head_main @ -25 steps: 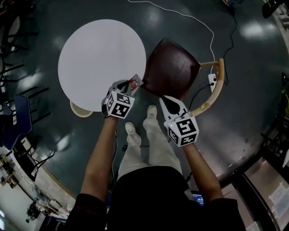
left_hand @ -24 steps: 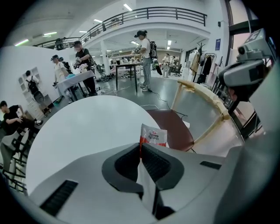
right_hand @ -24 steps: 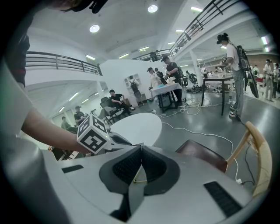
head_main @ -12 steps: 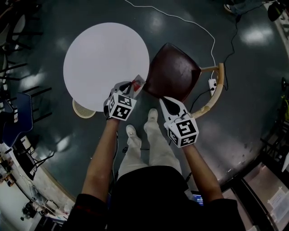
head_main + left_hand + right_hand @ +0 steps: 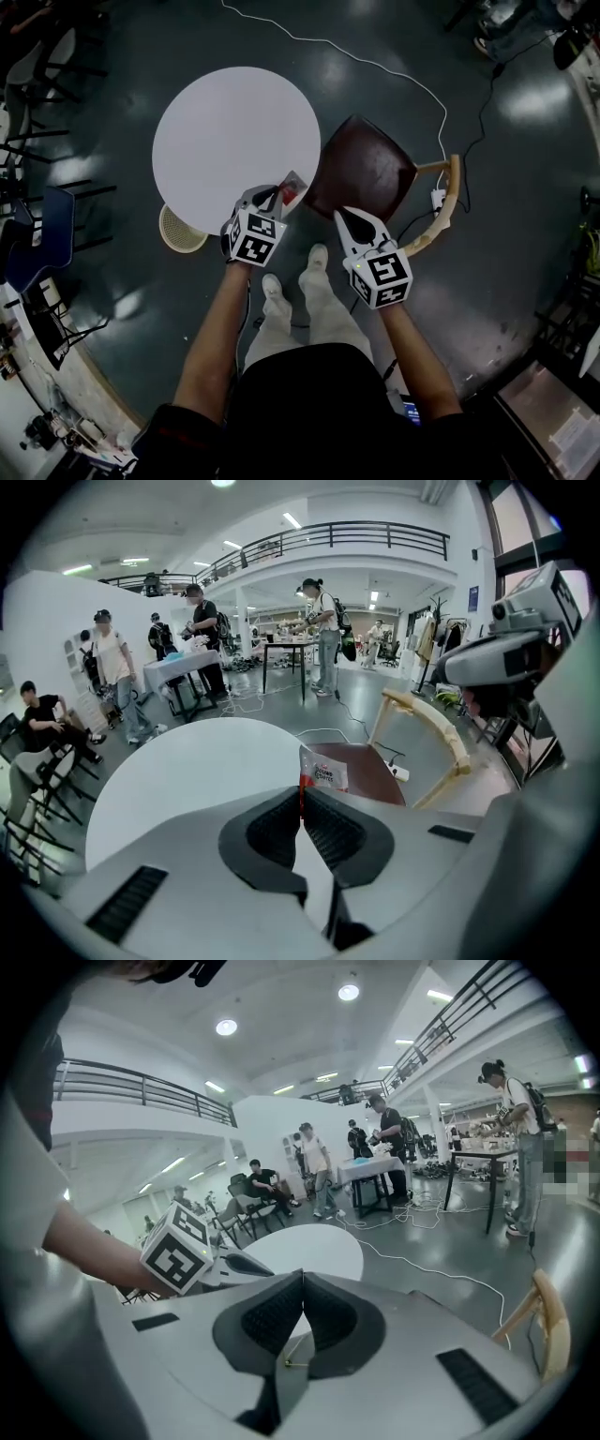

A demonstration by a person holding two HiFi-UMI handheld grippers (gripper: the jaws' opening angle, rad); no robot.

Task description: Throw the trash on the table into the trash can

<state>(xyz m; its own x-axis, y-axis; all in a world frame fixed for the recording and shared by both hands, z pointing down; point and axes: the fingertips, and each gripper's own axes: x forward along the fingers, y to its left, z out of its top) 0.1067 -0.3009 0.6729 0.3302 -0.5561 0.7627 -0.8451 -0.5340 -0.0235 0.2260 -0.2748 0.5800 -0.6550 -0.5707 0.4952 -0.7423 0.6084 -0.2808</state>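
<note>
Left gripper (image 5: 270,199) pinches snack wrapper (image 5: 293,187) at near rim of table (image 5: 234,131); trash can (image 5: 182,229) sits leftward along that rim; right gripper (image 5: 349,218), jaws together and empty, is farther.

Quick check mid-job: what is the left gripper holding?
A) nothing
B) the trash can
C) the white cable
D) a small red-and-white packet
D: in the left gripper view, the left gripper has its jaws closed on the edge of a small red-and-white packet that sticks up beyond them.
</note>
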